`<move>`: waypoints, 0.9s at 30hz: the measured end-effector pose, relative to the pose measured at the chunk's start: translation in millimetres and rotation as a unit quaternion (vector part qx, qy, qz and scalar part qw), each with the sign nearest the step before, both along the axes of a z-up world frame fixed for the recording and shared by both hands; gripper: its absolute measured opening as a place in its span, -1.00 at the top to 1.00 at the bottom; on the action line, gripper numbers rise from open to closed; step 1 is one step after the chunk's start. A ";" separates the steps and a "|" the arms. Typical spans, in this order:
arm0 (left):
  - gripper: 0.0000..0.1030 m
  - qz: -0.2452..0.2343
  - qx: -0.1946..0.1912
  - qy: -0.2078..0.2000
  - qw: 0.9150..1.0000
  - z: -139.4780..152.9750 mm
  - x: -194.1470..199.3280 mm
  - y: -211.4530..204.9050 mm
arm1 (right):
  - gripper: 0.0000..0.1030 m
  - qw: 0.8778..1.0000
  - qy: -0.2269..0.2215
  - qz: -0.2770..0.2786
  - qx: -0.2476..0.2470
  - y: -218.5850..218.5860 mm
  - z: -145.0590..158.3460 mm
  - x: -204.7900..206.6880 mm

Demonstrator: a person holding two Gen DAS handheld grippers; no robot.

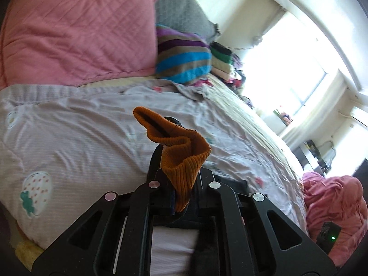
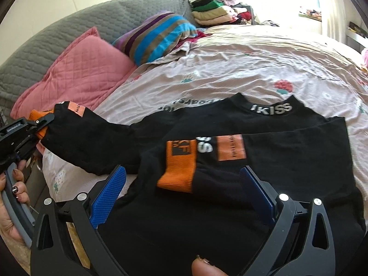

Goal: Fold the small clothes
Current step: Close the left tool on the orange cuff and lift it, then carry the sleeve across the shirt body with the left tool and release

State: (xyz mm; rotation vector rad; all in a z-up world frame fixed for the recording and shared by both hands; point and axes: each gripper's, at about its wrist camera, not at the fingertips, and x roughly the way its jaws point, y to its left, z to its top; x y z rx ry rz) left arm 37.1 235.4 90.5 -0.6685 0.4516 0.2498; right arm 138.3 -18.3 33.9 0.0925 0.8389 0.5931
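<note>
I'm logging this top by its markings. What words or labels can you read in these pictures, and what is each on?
"KISS": white letters on the collar of the black top.
"TON": end of a word on the orange patch of the sleeve held by the left gripper.
Orange chest patch: print too small to read.
Left gripper body label: blurred.
Bedsheet lettering: unreadable.

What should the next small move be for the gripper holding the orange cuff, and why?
Probably carry the left gripper, shut on the orange ribbed cuff, across onto the black long-sleeved shirt. That sleeve still stretches outward, while the other sleeve's orange cuff already lies folded on the body. The right gripper hovers open above it.
</note>
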 end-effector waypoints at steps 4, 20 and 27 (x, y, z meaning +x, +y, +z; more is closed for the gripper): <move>0.92 -0.024 0.005 -0.007 1.000 11.7 8.1 -19.4 | -0.91 1.000 -0.002 -0.019 0.006 -23.9 4.5 -0.3; 0.93 -0.144 0.032 0.006 0.989 24.7 49.3 -124.1 | -0.91 0.993 0.000 -0.114 0.031 -125.3 7.5 -0.7; 0.93 -0.193 0.021 0.034 0.980 4.7 70.9 -163.1 | -0.91 0.987 0.009 -0.154 0.037 -167.6 1.5 -0.5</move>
